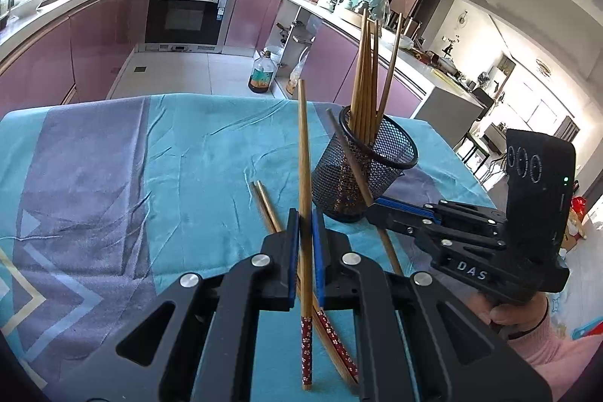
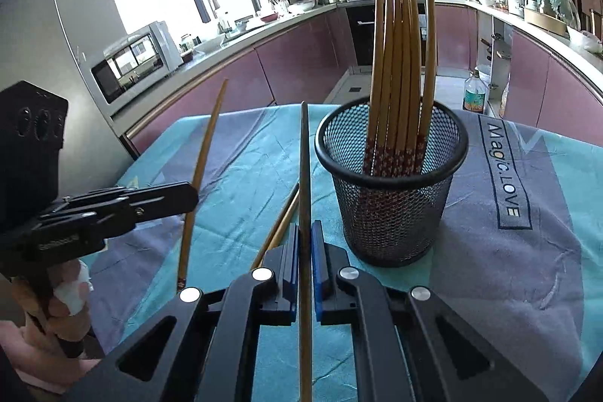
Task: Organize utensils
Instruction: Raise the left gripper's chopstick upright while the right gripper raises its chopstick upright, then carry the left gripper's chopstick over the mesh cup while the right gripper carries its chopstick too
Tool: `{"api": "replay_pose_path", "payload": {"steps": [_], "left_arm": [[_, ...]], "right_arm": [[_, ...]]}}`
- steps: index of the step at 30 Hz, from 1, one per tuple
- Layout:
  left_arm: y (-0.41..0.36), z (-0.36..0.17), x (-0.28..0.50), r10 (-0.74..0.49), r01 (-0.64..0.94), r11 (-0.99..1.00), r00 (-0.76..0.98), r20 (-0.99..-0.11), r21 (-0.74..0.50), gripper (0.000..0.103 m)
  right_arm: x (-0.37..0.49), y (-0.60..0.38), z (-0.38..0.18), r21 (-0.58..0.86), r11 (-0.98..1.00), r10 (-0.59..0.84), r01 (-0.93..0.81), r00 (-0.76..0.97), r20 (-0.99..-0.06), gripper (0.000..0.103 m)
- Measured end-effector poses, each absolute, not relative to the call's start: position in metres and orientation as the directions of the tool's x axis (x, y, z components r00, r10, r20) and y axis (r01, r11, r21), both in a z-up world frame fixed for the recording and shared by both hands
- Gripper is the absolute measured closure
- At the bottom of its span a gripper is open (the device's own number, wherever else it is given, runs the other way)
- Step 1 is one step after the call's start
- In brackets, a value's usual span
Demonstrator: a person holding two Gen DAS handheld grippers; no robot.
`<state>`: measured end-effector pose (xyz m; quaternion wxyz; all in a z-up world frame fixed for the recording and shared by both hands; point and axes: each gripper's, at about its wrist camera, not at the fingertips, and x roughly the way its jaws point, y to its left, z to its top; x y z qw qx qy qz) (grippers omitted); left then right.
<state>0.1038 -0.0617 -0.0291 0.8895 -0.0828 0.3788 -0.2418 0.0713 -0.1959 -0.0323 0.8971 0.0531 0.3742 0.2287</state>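
Observation:
A black mesh cup stands on the blue cloth and holds several wooden chopsticks with red flowered ends. My left gripper is shut on one chopstick, held nearly upright just left of the cup; it shows in the right wrist view at the left. My right gripper is shut on another chopstick, left of the cup; in the left wrist view it sits in front of the cup. Two chopsticks lie on the cloth under the grippers.
The table has a blue and grey cloth printed "Magic LOVE". Behind it are purple kitchen cabinets, an oven, a microwave and a bottle on the floor.

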Motion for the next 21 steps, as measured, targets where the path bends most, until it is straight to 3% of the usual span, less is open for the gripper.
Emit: {"api": "replay_pose_path", "payload": {"steps": [21], "left_arm": [[-0.059, 0.014, 0.076, -0.561, 0.445, 0.827, 0.624, -0.544, -0.343, 0.095]], "right_arm": [[0.04, -0.229, 0.021, 0.328, 0.855, 0.517, -0.402, 0.717, -0.467, 0.098]]}}
